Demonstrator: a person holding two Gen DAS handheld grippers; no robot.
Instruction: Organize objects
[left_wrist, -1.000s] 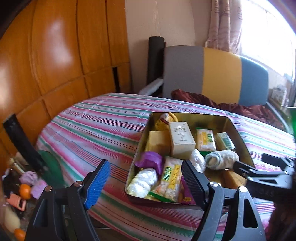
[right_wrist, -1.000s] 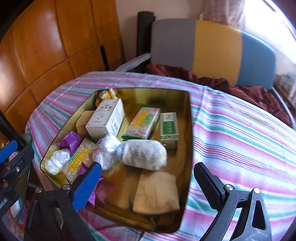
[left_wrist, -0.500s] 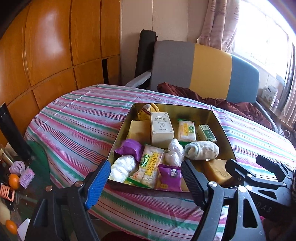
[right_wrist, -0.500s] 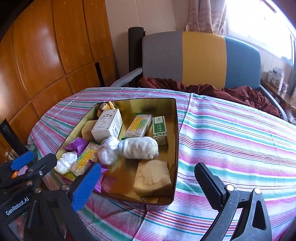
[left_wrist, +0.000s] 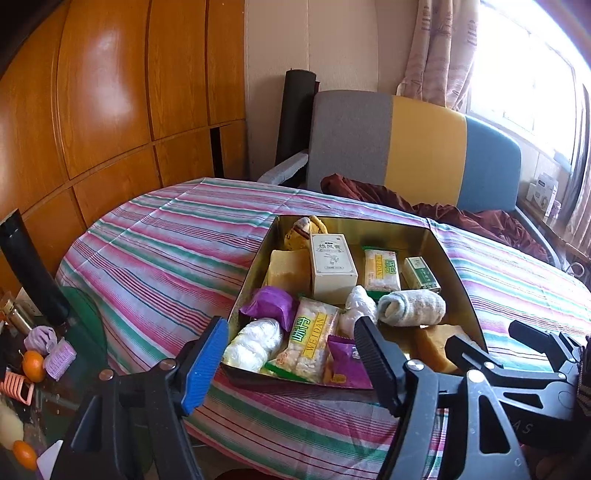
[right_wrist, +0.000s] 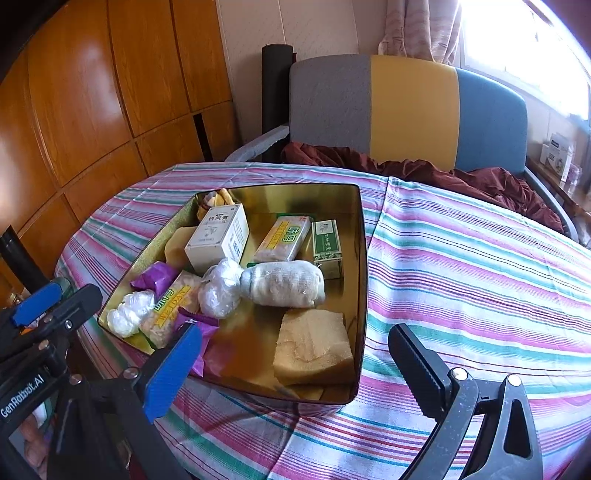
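Sitting beyond both wide-open tools (left_wrist: 291, 354) (right_wrist: 295, 354) (empty), the tin (right_wrist: 364, 258) holds snacks.

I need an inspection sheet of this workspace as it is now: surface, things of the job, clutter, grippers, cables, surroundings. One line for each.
Surface: round table under a striped tablecloth.
Job's things: gold tin box on the cloth, holding a white carton, two Weidan snack packs, green box, rolled sock, sponge, purple packets and white plastic bundles.
Clutter: oranges and hair rollers on a low glass table beside.
Grippers: left gripper open, empty; right gripper open, empty; both short of the box.
Cables: nothing seen.
Surroundings: wood panels, three-colour chair with maroon cloth, window.
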